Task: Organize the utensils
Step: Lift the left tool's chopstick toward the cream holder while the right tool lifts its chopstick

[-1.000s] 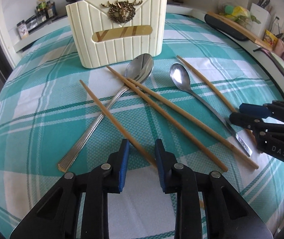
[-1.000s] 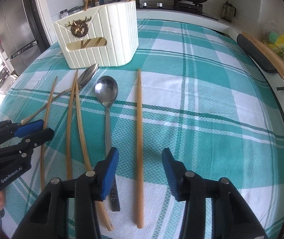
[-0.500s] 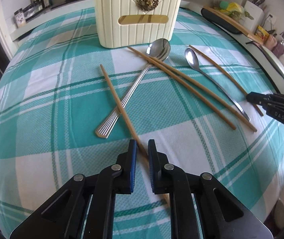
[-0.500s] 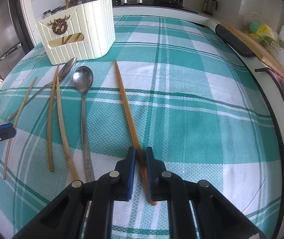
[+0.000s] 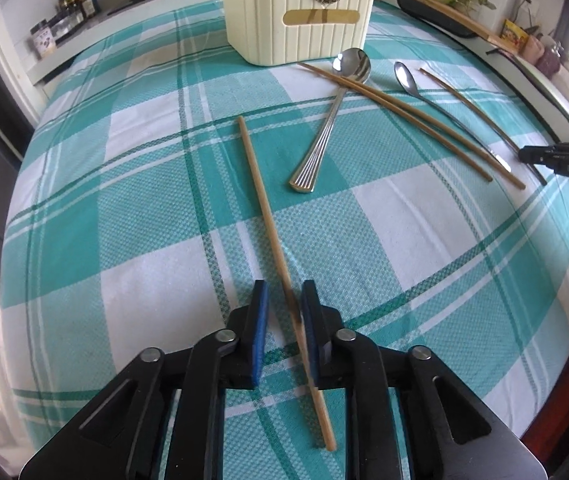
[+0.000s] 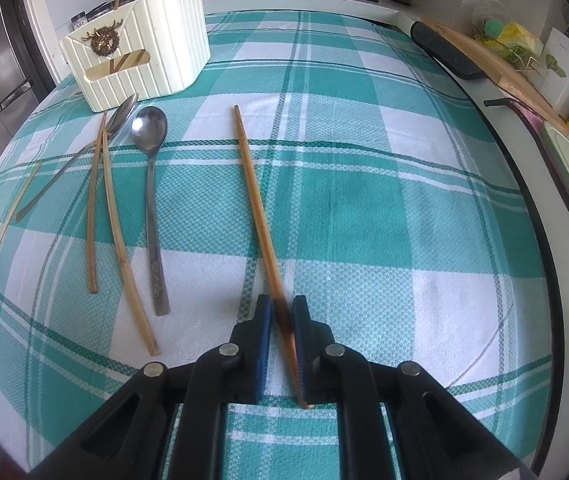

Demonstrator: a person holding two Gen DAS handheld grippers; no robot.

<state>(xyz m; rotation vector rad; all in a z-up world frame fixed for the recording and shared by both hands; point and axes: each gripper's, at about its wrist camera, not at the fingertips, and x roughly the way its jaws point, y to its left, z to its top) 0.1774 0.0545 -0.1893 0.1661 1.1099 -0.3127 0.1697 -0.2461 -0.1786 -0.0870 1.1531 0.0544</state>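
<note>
Both grippers on chopsticks, lifted since half a second ago
Left gripper (image 5: pixel 284 312) straddles the left chopstick (image 5: pixel 262 200), jaws narrow, grip unclear. Right gripper (image 6: pixel 282 316) pinches the right chopstick (image 6: pixel 254 196). Holder (image 5: pixel 298 12) stands at the far side. Spoons (image 6: pixel 150 168) and chopstick pair (image 6: pixel 102 216) lie between; bare cloth (image 6: pixel 404 220) runs right to the edge

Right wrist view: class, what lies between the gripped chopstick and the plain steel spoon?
Only bare checked tablecloth lies between the bamboo chopstick and the steel spoon, seen in the right wrist view.
</note>
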